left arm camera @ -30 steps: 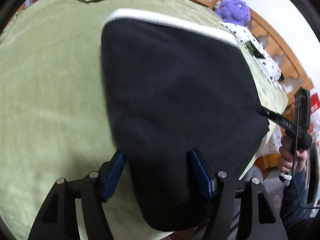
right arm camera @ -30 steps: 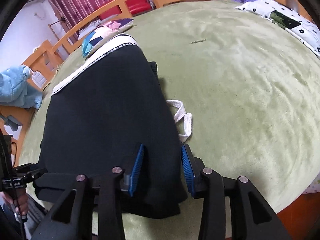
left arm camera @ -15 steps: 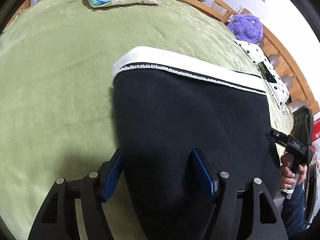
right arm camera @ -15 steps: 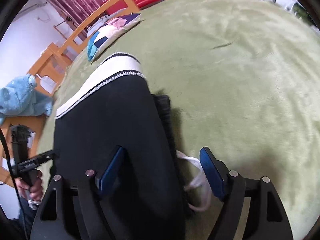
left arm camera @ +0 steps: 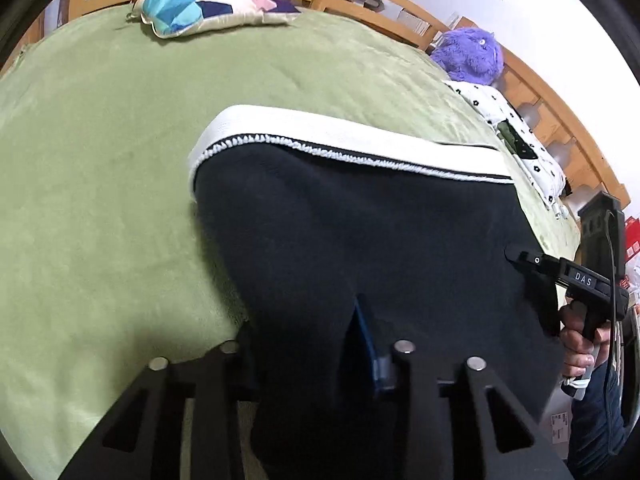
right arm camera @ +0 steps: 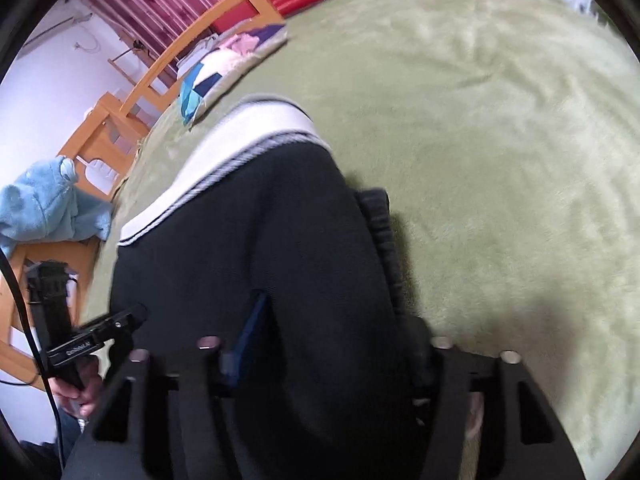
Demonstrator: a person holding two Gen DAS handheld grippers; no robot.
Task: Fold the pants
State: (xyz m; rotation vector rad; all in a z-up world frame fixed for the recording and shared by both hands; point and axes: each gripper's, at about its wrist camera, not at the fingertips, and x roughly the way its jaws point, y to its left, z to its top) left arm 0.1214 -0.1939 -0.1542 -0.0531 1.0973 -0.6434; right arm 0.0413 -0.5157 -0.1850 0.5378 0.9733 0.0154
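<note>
The black pants (left arm camera: 360,232) with a white band (left arm camera: 340,136) at the far end lie folded on the green bed cover (left arm camera: 100,200). My left gripper (left arm camera: 304,340) stands at the near left edge with the black cloth bunched between its fingers; one blue pad (left arm camera: 366,336) shows. My right gripper (right arm camera: 332,344) straddles the near right part of the pants (right arm camera: 260,240), cloth between its fingers, one blue pad (right arm camera: 250,328) showing. The white band (right arm camera: 240,148) lies far from it. Each gripper shows in the other's view, at the right (left arm camera: 516,254) and at the left (right arm camera: 138,314).
A patterned pillow (left arm camera: 200,6) lies at the far side of the bed. A purple plush toy (left arm camera: 468,54) and a dotted cloth (left arm camera: 516,136) sit at the right edge. A wooden bed frame (left arm camera: 560,112) surrounds the bed. A blue towel (right arm camera: 40,204) hangs at the left.
Both grippers dropped to the near edge of the pants. The left gripper narrowed onto the cloth; the right opened wide half a second ago and now has cloth between its fingers.
</note>
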